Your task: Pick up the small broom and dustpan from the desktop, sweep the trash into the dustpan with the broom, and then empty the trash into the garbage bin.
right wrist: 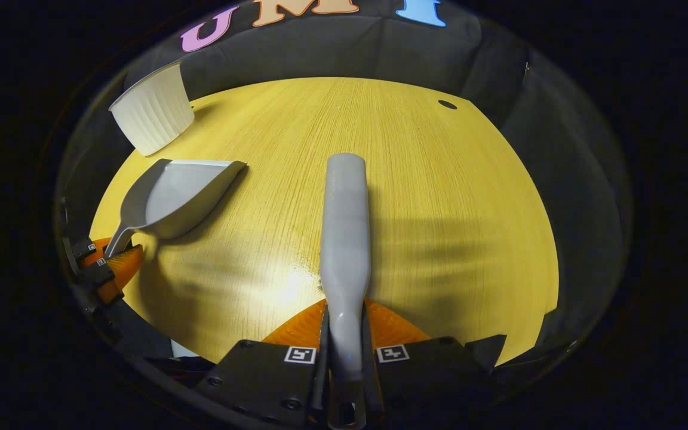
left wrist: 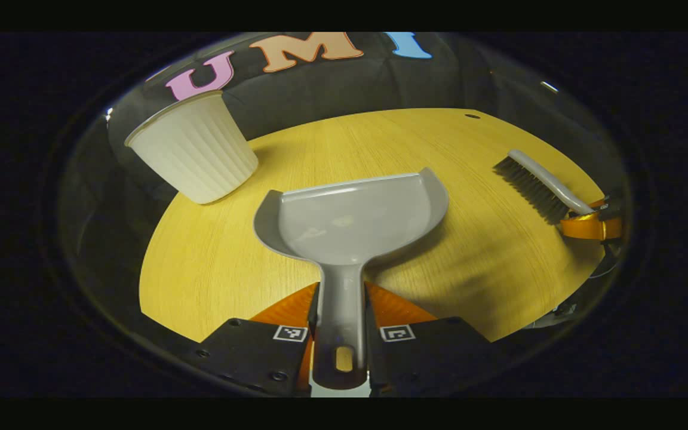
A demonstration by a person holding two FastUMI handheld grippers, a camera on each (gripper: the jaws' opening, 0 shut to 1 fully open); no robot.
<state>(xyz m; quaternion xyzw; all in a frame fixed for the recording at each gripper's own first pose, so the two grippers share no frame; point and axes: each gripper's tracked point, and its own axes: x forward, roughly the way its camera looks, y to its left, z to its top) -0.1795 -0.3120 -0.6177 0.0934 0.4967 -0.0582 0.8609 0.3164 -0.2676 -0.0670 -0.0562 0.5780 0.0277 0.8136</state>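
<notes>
A grey dustpan (left wrist: 350, 221) points forward over the wooden table (left wrist: 200, 269), and my left gripper (left wrist: 342, 298) is shut on its handle. Its scoop looks bare. The white ribbed garbage bin (left wrist: 192, 146) stands just beyond it to the left. Far right, the small broom (left wrist: 538, 185) shows its dark bristles, held by my right gripper (left wrist: 592, 226). In the right gripper view, the broom (right wrist: 347, 227) runs straight ahead, its grey back toward the camera, with my right gripper (right wrist: 344, 316) shut on its handle. At left are the dustpan (right wrist: 177, 200), the left gripper (right wrist: 111, 260) and the bin (right wrist: 153, 110).
The round yellow table (right wrist: 439, 239) ends in a curved edge against the black cloth wall. A small dark hole (right wrist: 447, 104) sits near its far right rim. Open tabletop lies between the dustpan and the broom.
</notes>
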